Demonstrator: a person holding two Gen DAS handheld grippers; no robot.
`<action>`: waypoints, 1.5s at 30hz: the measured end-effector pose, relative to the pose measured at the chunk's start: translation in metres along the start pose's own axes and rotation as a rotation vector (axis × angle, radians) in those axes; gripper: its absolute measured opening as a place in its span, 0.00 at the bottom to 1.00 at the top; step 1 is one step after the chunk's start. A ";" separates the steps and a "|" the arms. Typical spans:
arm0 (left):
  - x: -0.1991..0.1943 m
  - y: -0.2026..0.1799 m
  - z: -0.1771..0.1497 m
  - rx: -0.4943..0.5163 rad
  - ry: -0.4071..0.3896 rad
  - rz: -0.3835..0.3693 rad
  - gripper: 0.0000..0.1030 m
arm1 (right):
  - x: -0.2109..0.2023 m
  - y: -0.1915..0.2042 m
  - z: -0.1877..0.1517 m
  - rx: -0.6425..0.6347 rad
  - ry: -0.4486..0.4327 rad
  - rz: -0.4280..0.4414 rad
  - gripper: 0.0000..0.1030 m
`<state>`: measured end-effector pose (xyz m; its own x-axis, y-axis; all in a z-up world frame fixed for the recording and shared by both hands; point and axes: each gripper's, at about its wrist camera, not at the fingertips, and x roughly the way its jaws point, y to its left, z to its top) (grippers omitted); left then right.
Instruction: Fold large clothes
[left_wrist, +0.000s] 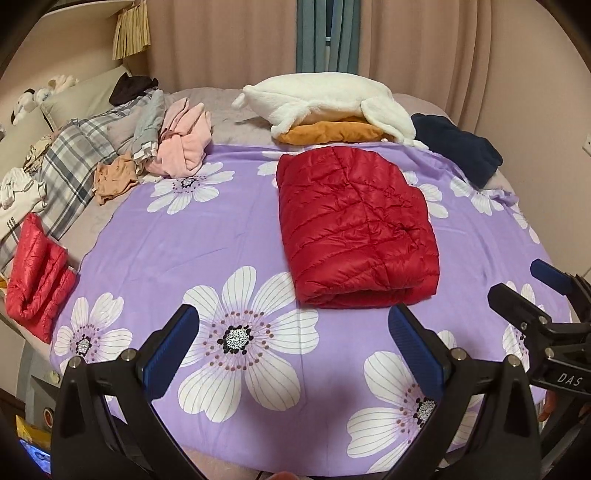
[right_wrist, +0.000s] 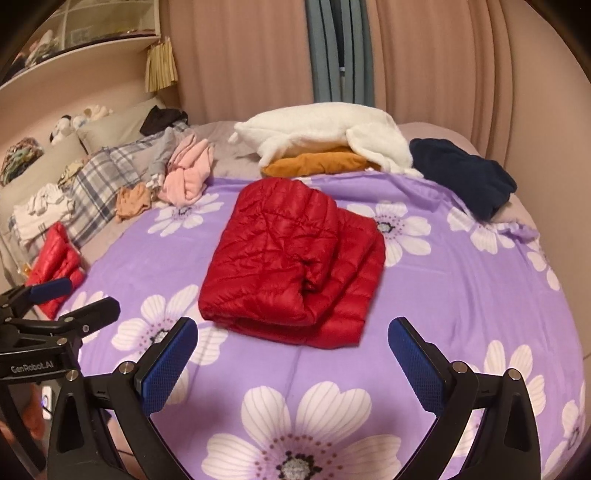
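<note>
A red quilted down jacket (left_wrist: 351, 225) (right_wrist: 291, 266) lies folded into a thick rectangle on the purple flowered sheet (left_wrist: 207, 243) (right_wrist: 461, 295). My left gripper (left_wrist: 295, 325) hangs above the sheet in front of the jacket, its blue pads wide apart, nothing between them. My right gripper (right_wrist: 293, 336) is also open and empty, just short of the jacket's near edge. In the left wrist view the right gripper (left_wrist: 517, 280) shows at the right edge. In the right wrist view the left gripper (right_wrist: 85, 295) shows at the left edge.
Behind the jacket lies a stack of a white fleece (left_wrist: 332, 101) (right_wrist: 328, 131) over an orange garment (left_wrist: 332, 133) (right_wrist: 314, 164), with a navy garment (left_wrist: 458, 147) (right_wrist: 465, 177) to its right. A pile of loose clothes (left_wrist: 177, 144) (right_wrist: 184, 177) and a second red jacket (left_wrist: 37, 273) (right_wrist: 55, 262) lie on the left.
</note>
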<state>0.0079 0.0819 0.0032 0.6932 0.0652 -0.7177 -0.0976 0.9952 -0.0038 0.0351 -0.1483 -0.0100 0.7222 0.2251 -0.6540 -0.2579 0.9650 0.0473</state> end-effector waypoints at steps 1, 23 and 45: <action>-0.001 0.000 0.000 0.001 -0.005 0.000 1.00 | 0.000 0.000 0.000 0.000 -0.003 0.001 0.99; -0.008 -0.006 -0.001 0.017 -0.018 -0.007 1.00 | -0.007 0.002 0.001 0.003 -0.021 -0.008 0.99; -0.007 -0.011 0.000 0.025 -0.017 -0.017 1.00 | -0.008 -0.001 0.003 0.011 -0.021 -0.010 0.99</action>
<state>0.0043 0.0709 0.0079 0.7064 0.0493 -0.7061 -0.0680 0.9977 0.0017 0.0314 -0.1506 -0.0021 0.7379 0.2177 -0.6388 -0.2435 0.9687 0.0489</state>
